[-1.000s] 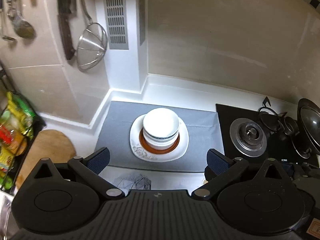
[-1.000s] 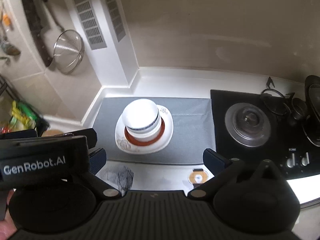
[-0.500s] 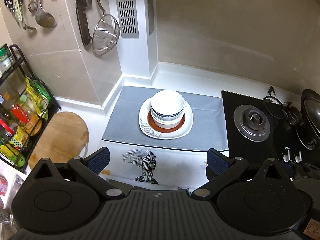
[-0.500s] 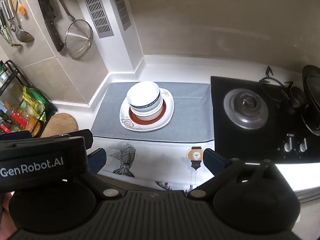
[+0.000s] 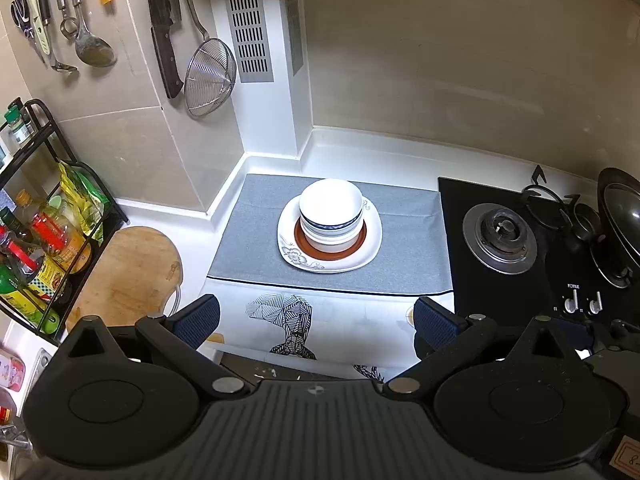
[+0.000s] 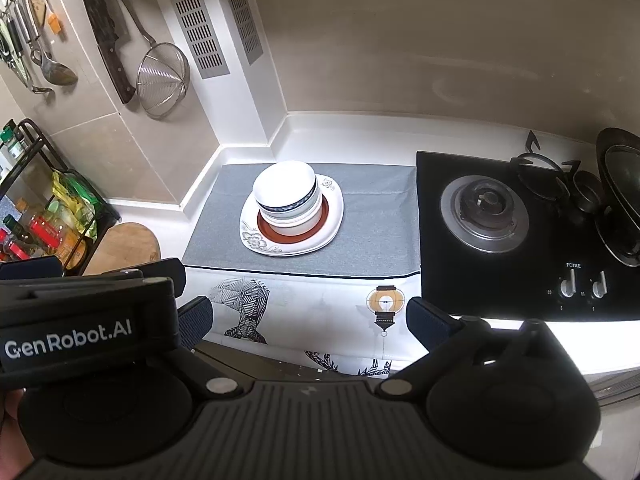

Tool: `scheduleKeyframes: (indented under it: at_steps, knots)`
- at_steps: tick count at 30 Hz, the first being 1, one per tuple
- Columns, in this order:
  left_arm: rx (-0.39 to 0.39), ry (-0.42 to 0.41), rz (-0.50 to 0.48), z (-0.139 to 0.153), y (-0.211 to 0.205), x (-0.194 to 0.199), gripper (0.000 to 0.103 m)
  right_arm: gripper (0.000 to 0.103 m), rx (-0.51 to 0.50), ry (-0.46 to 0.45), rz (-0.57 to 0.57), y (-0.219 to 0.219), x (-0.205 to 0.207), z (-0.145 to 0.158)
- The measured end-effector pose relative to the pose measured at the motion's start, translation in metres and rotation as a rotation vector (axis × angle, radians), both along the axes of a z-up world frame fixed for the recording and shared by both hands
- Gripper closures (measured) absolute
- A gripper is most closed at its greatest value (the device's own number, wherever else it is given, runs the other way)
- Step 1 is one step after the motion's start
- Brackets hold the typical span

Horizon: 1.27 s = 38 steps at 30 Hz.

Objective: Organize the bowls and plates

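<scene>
Both tools (image 5: 316, 320) (image 6: 306, 320) apart, bowls (image 5: 331, 210) ahead

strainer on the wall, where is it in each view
Left wrist: strainer hangs upper left of centre, right of the knife.
Right wrist: strainer hangs upper left, nearer the left edge, again right of the knife.
Shared landmark: the vent just right of it.

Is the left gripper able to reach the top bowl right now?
Probably yes. The left gripper is open and holds nothing, and nothing stands between it and the top bowl, which sits uncovered on the stack on the plate.
</scene>
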<state>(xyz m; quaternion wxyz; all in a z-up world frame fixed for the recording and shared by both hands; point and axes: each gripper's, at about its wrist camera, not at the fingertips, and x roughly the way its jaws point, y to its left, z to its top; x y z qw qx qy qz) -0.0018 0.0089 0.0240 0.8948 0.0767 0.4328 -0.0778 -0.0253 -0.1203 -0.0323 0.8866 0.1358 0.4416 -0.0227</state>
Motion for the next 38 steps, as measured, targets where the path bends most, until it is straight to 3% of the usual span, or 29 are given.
scheduleKeyframes:
  at_steps: [38]
  knots:
    - [0.017,0.01,0.011,-0.002,-0.012,-0.025,0.0,0.0,0.025,0.007,0.021,-0.014,-0.025,-0.003]
